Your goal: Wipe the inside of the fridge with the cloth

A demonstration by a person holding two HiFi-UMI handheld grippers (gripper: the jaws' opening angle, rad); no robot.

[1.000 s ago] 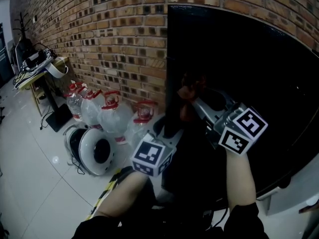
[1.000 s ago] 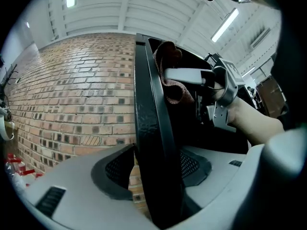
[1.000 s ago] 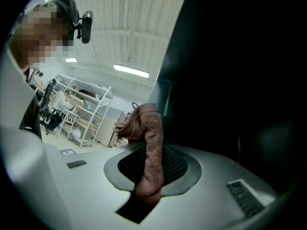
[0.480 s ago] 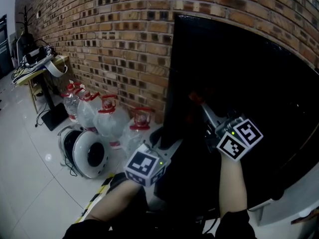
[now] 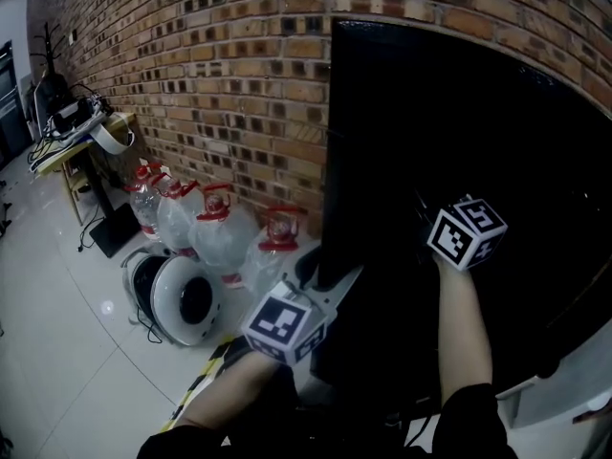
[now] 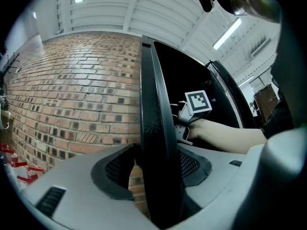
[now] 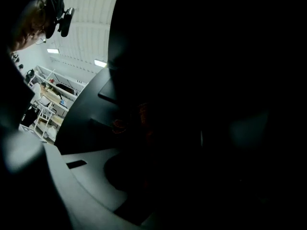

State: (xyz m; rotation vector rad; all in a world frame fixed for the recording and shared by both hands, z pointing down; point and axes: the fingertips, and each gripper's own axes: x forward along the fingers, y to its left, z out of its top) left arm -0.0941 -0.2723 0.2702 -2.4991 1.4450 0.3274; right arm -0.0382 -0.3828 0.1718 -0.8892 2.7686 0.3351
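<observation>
While clamping the fridge door (image 6: 153,90) edge in the left gripper (image 6: 158,150), risks a slip and a swing onto the forearm (image 5: 464,333). Cannot read right gripper (image 7: 156,169) jaws in the dark interior; shows only a faint reddish shape, likely the cloth (image 7: 144,116), droppable unseen.

A workshop-like lab space: a bare brick wall (image 5: 210,75) rises over a glossy white tiled floor (image 5: 57,342), beneath a ribbed ceiling (image 6: 144,8) hung with tube lights (image 6: 229,32). Big water jugs (image 5: 218,232) line the wall, a side table (image 5: 72,132) is heaped with cables, and open shelving racks (image 7: 48,104) stand beyond.
</observation>
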